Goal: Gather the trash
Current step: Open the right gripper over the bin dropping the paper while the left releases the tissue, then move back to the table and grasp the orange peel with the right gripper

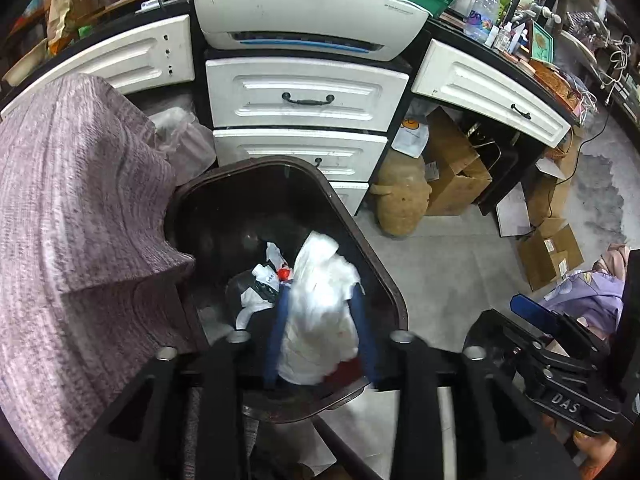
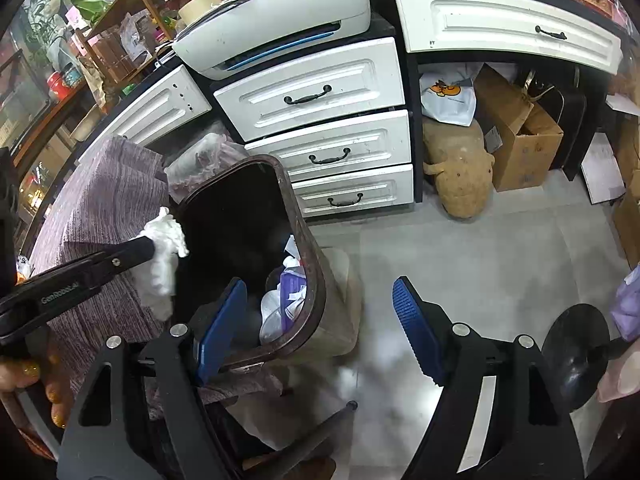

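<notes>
A dark brown trash bin (image 1: 386, 268) (image 2: 316, 268) stands on the floor in front of white drawers, with wrappers and paper (image 1: 266, 276) (image 2: 286, 300) at its bottom. My left gripper (image 1: 322, 292) (image 2: 154, 246) hangs over the bin's mouth. A crumpled white tissue (image 1: 320, 312) (image 2: 164, 256) sits between its blue fingers, blurred and loose, with the jaws parted. My right gripper (image 2: 318, 284) is open and holds nothing; one of its fingers (image 2: 222, 328) reaches over the bin's near rim, the other is above the floor. One finger (image 1: 530, 310) shows in the left wrist view.
A purple-grey knitted cover (image 1: 80, 220) presses against the bin's left side. White drawers (image 1: 304, 96) and a printer (image 1: 304, 16) stand behind it. Cardboard boxes (image 1: 452, 176) and a tan plush toy (image 2: 460, 184) fill the space under the desk. A black disc (image 2: 576, 344) lies at the right.
</notes>
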Demonstrator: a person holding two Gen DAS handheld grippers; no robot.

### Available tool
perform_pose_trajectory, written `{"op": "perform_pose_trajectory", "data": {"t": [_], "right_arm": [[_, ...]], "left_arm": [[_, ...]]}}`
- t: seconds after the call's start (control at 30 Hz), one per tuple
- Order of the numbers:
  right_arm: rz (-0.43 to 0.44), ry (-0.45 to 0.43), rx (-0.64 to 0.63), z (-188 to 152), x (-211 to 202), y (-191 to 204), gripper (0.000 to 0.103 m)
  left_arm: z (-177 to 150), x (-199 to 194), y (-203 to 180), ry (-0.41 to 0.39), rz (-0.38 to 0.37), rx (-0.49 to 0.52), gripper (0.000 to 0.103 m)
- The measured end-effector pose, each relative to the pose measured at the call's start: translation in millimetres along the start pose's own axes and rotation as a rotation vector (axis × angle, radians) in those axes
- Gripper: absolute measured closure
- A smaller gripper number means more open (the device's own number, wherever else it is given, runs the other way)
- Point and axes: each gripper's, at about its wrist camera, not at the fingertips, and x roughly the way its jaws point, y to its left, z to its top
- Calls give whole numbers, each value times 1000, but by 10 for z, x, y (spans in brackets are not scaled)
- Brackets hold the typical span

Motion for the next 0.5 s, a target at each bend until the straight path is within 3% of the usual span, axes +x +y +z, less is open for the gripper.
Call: {"op": "perform_pose_trajectory", "data": {"t": [0.07, 0.2, 0.5], "right_arm": [[-2, 1, 4, -9, -5, -19, 28], [-10, 7, 16, -31, -6, -78, 26], [-9, 6, 18, -31, -49, -50, 22]], "left_arm": [[-25, 21, 2, -2, 7, -1, 40], [-69, 9, -20, 9, -11, 5, 26], [-208, -497, -75, -70, -55, 42, 15]]}}
